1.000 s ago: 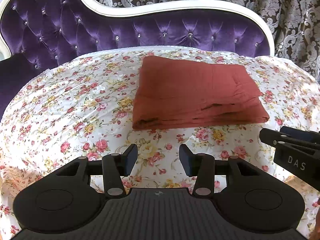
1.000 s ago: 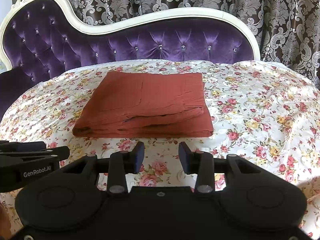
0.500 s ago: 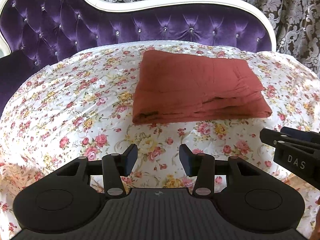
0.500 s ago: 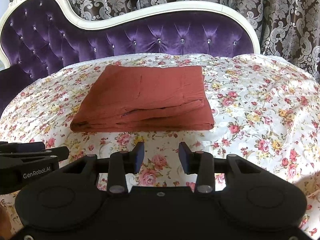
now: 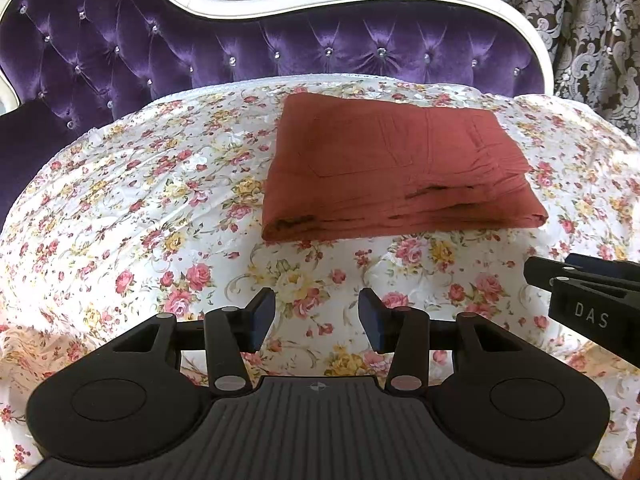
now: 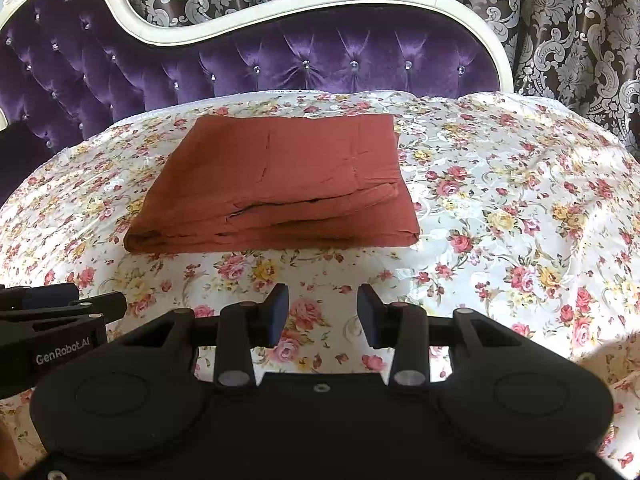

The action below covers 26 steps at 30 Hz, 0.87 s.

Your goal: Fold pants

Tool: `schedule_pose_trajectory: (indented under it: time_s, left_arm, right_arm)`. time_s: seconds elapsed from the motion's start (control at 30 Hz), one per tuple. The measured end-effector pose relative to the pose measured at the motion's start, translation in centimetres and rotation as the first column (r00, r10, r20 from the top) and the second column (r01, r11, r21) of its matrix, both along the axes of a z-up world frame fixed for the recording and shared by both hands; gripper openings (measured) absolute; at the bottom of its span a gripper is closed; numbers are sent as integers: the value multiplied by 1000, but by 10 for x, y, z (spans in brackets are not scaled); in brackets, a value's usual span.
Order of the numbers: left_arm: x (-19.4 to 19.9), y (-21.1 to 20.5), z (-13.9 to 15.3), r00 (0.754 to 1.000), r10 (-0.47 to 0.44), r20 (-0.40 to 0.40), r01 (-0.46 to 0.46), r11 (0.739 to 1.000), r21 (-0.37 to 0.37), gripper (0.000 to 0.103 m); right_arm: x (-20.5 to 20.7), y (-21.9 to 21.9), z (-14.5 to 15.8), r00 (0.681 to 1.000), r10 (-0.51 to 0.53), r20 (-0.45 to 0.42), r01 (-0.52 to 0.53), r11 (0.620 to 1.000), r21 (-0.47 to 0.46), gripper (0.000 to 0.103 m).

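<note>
One pair of rust-red pants [image 5: 394,168] lies folded into a flat rectangular bundle on the flowered bedspread [image 5: 160,208], which covers a sofa with one tufted purple backrest [image 5: 280,48] framed in white. In the left wrist view the bundle sits at about one o'clock from the picture's centre; in the right wrist view the pants [image 6: 276,180] sit at about eleven o'clock. Several layers show along the near edge of the bundle, with dark gaps between them. One patterned curtain [image 6: 560,20] hangs behind the sofa.

Two hand-held grippers are in play. The left hand-held gripper [image 5: 317,320] hovers over bare bedspread at six o'clock from the pants, its two fingers partly apart and nothing between them. The right hand-held gripper [image 6: 322,316] stands the same way: two fingers partly apart, empty, with only flowered cloth showing through the gap. Neither touches the pants.

Each tool shows in the other's camera. The right one [image 5: 588,300] enters at three o'clock and carries the letters "DAS" in white. The left one [image 6: 52,328] enters at nine o'clock and reads "GenRobot.AI".
</note>
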<state>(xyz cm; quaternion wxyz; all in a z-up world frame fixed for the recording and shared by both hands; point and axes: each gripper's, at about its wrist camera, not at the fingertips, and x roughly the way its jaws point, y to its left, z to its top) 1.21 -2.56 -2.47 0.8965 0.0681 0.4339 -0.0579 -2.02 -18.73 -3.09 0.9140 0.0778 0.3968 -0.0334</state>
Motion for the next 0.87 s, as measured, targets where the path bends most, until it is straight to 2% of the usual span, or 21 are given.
schedule_pose_trajectory:
  time_s: [0.87]
  left_arm:
    - [0,0,0,1000,0,-1,0,1000,-1,45]
  right_arm:
    - [2,0,1,1000,5,-2,-5,1000,2,48]
